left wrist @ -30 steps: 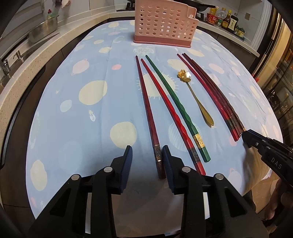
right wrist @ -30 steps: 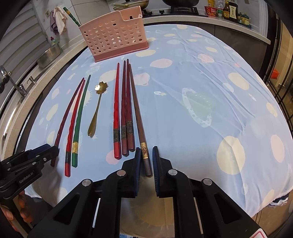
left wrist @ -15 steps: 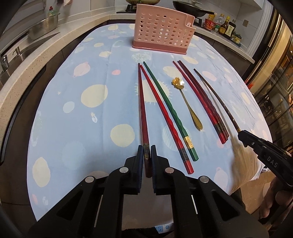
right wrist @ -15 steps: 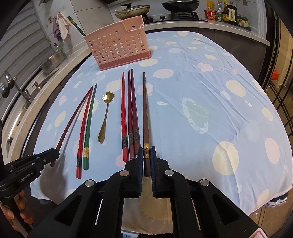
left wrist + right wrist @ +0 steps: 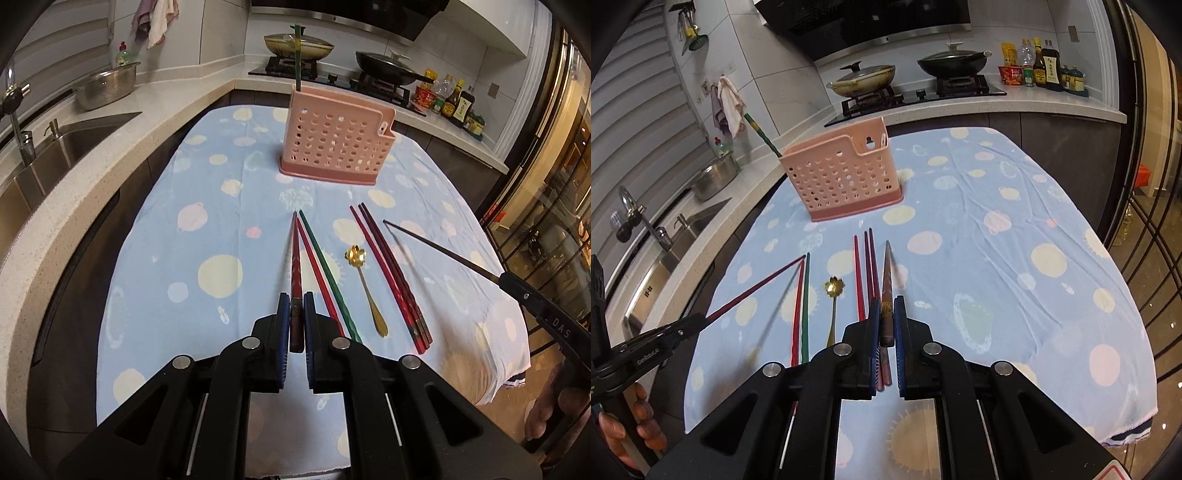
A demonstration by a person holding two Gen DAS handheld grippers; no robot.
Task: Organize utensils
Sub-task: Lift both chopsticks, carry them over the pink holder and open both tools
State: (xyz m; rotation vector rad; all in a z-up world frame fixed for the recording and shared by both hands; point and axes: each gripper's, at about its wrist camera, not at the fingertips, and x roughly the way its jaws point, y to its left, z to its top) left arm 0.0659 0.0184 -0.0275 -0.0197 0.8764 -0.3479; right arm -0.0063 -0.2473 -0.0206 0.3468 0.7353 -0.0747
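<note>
My left gripper [image 5: 296,306] is shut on the thick end of a dark red chopstick [image 5: 295,258], held up off the blue dotted cloth. My right gripper [image 5: 887,308] is shut on a brown chopstick [image 5: 887,273], also raised; it shows in the left wrist view as the right gripper [image 5: 524,293] with its brown chopstick [image 5: 436,251]. On the cloth lie a red chopstick [image 5: 314,266], a green chopstick [image 5: 327,266], a gold spoon [image 5: 364,284] and three red chopsticks [image 5: 391,273]. The pink perforated holder [image 5: 336,144] stands beyond them with one green chopstick [image 5: 297,55] upright in it.
A sink [image 5: 55,155] and a steel bowl [image 5: 107,88] sit on the counter at left. A stove with two pans [image 5: 299,48] and sauce bottles [image 5: 450,99] line the back counter. The cloth's front edge [image 5: 295,472] hangs near me. A hand [image 5: 624,424] holds the left gripper.
The left jaws closed on the dark red chopstick. Both grippers then rose, lifting their chopsticks off the cloth, and the views now take in more of the kitchen.
</note>
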